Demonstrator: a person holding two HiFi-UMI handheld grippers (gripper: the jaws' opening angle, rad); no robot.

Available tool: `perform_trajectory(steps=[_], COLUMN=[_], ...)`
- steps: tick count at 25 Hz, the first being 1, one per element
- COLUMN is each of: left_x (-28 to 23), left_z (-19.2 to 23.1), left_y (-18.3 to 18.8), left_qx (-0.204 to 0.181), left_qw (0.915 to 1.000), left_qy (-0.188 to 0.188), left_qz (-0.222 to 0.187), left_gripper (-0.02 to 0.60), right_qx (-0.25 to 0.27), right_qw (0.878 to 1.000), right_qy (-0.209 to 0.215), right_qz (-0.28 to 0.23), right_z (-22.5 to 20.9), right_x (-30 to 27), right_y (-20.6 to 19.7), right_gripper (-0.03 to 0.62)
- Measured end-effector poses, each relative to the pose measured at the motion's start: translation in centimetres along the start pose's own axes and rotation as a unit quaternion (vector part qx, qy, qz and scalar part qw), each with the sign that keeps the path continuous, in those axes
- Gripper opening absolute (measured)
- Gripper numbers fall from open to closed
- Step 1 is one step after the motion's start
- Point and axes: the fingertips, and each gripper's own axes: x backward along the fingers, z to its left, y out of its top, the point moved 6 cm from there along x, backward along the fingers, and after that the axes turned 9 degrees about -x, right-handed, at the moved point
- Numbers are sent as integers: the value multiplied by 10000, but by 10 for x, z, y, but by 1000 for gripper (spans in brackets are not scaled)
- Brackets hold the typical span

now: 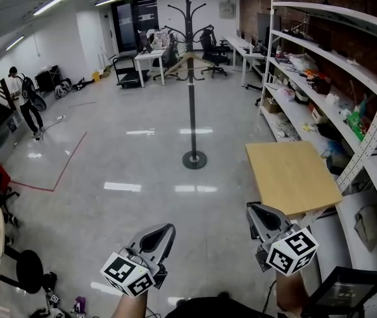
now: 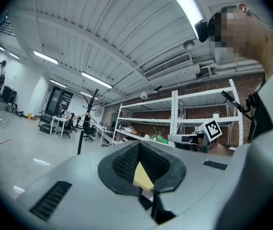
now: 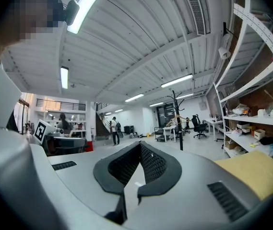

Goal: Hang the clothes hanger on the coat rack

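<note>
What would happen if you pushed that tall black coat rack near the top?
It would probably wobble or tip: the coat rack is one tall thin pole on a small round base. The shiny floor might let it slide instead. The light hanger hooked up top would likely swing.

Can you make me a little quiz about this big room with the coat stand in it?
1. True or false: the wooden hanger hangs on the coat rack.
2. What stands on the floor to the right of the coat rack? A) a wooden table B) a bathtub C) a piano
3. Fill in the word: the left gripper and the right gripper are empty, and their fingers are ____ (open or shut).

Key: 1 true; 2 A; 3 shut.
</note>
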Motion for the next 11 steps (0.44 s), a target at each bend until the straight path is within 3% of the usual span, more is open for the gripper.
perform_trajectory(steps=[11], left_x=[-2], left_z=[2], left_y=[2], left_qx=[-36], left_qw=[10000], left_qy=[-56], left_qz=[21], left_gripper=[-1], right_qx=[52], right_qw=[10000], right_qy=[39], right_qz=[-23], right_z=[1], right_x=[-4], right_y=[5], right_gripper=[6])
